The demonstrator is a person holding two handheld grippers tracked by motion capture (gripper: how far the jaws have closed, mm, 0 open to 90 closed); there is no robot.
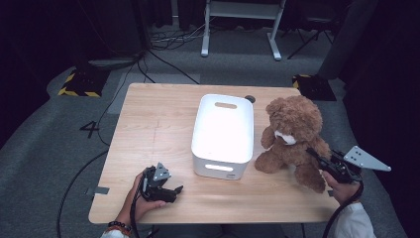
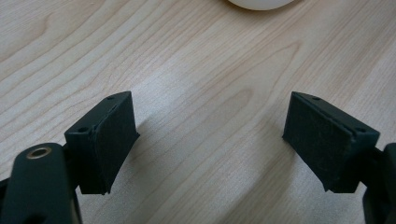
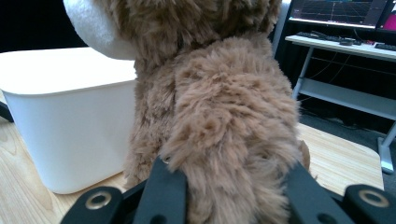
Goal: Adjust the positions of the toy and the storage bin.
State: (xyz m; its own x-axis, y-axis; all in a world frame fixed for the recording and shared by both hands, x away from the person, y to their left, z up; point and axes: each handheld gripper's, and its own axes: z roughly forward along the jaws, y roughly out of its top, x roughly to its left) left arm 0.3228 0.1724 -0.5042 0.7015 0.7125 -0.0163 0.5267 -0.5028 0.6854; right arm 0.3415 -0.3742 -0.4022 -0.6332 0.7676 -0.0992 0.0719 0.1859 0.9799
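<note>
A: Where the right tool (image 1: 317,157) comes in from the near right corner of the counter (image 1: 148,129), it is clamped on the teddy bear (image 1: 293,134). In the right gripper view the two black jaws rise on either side of a thick fold of brown fur, pressed into it.

B: Which part of the bear?

A: Its side, low down by the arm and leg nearest that tool. The bear sits upright on the counter, directly ahead of the right tool, touching it.

B: And the white bin (image 1: 224,134)?

A: Beyond the bear from the right tool, just beside the toy; whether fur touches the wall cannot be told. It stands open side up.

B: Left tool (image 1: 171,191)?

A: It lies low over the near edge of the counter, a hand (image 1: 141,198) around it. Its jaws stand well apart; the left gripper view shows bare wood grain between the pads (image 2: 112,140), nothing held. The bin's rounded corner (image 2: 259,3) sits ahead of it, apart. The bear is well off to that tool's right, past the bin.
</note>
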